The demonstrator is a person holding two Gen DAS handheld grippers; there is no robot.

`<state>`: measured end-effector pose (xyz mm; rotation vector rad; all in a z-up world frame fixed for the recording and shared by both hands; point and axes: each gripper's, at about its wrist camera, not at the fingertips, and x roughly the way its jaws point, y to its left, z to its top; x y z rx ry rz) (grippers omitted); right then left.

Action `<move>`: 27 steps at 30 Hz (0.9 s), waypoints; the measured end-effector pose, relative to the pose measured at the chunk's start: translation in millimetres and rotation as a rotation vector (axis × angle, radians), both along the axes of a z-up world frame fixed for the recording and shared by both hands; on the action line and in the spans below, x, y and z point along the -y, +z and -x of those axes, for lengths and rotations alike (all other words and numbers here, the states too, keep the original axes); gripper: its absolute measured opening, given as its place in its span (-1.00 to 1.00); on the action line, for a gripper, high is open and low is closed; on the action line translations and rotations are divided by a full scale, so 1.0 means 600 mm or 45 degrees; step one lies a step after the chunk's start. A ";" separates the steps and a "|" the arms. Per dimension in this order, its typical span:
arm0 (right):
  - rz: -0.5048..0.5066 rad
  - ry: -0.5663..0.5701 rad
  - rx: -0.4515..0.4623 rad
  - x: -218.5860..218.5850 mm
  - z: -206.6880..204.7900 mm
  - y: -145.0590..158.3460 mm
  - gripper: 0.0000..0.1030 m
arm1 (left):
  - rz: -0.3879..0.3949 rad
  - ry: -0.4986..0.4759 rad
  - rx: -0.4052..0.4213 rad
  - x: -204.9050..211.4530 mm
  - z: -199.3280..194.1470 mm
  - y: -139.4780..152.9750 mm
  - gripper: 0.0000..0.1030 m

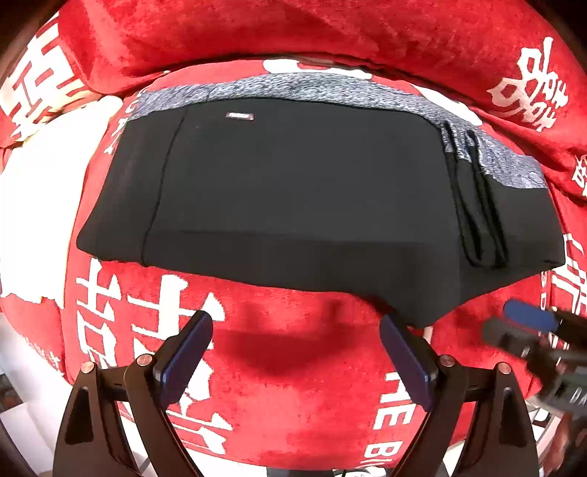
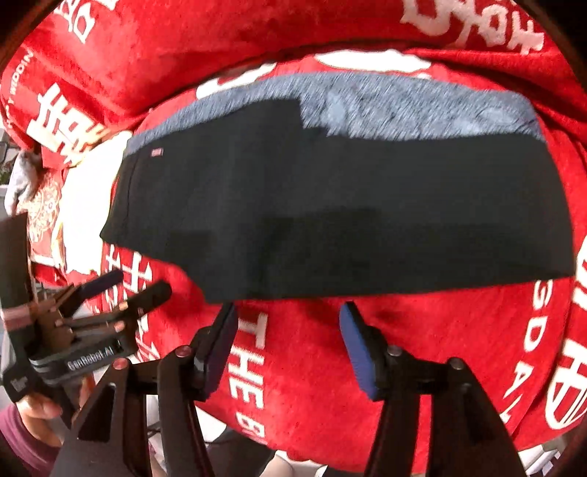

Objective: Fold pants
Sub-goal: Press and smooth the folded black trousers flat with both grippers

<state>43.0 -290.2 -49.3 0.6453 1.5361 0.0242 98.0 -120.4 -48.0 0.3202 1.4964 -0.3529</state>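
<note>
The black pants (image 1: pixel 301 190) lie folded into a flat rectangle on the red blanket, with a grey lining strip (image 1: pixel 293 90) showing along the far edge and black drawstrings (image 1: pixel 477 205) at the right. My left gripper (image 1: pixel 295 330) is open and empty, just short of the near edge; its right finger (image 1: pixel 403 352) is at the fabric's near corner. My right gripper (image 2: pixel 290 323) is open and empty, just before the near edge of the pants (image 2: pixel 330 212). The left gripper also shows in the right wrist view (image 2: pixel 139 282), and the right gripper shows blurred in the left wrist view (image 1: pixel 510 323).
A red plush blanket (image 1: pixel 293 385) with white lettering covers the surface. A raised red fold (image 1: pixel 293 33) runs along the back. The person's hand (image 2: pixel 33 407) holds the left gripper at the lower left.
</note>
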 end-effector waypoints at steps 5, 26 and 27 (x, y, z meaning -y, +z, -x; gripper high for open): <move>-0.020 0.043 -0.046 -0.034 0.005 -0.007 0.32 | 0.004 0.043 -0.021 -0.022 -0.008 -0.006 0.81; 0.079 0.184 -0.072 -0.091 -0.022 -0.001 1.00 | 0.042 0.203 -0.073 -0.104 -0.042 -0.020 0.81; 0.076 0.182 -0.079 -0.091 -0.022 -0.003 1.00 | 0.046 0.215 -0.076 -0.110 -0.045 -0.021 0.81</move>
